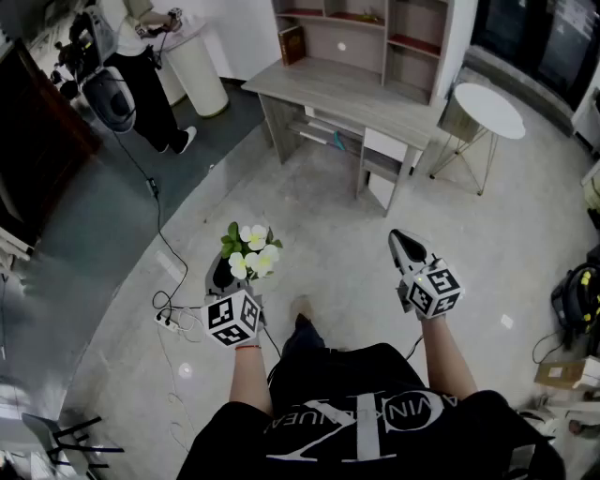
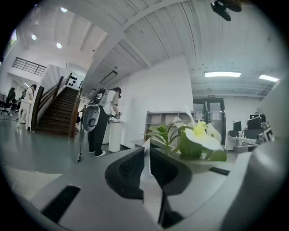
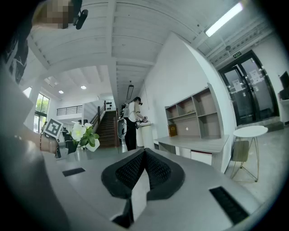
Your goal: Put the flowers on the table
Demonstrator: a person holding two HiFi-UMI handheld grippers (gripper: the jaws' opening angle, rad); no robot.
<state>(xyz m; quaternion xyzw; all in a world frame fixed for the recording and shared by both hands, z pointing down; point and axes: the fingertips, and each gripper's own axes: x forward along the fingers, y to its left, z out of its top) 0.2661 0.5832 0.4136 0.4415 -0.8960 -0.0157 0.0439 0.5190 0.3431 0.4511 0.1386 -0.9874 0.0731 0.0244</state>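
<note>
The flowers (image 1: 253, 251), white blooms over green leaves, are clamped at the stems by the left gripper (image 1: 225, 274). Its jaws are drawn narrow around them, and in the left gripper view the blooms are seen rising just past the jaw tips, to the right. The bunch is carried in the air above the pale floor (image 1: 309, 206), well apart from the counter (image 1: 356, 89) ahead. The right gripper (image 1: 405, 246) is held out alongside at about the same height. In the right gripper view its jaws are seen pressed together with nothing between them, and the flowers can be made out off to its left. A shelf unit (image 1: 375, 28) is set at the back of the counter, and a round white table (image 1: 487, 105) is placed just to the right of it. Far left, a second person (image 1: 141, 56) is seen standing at a white pedestal (image 1: 199, 70), and a black cable (image 1: 159, 225) is trailed across the floor.
</note>
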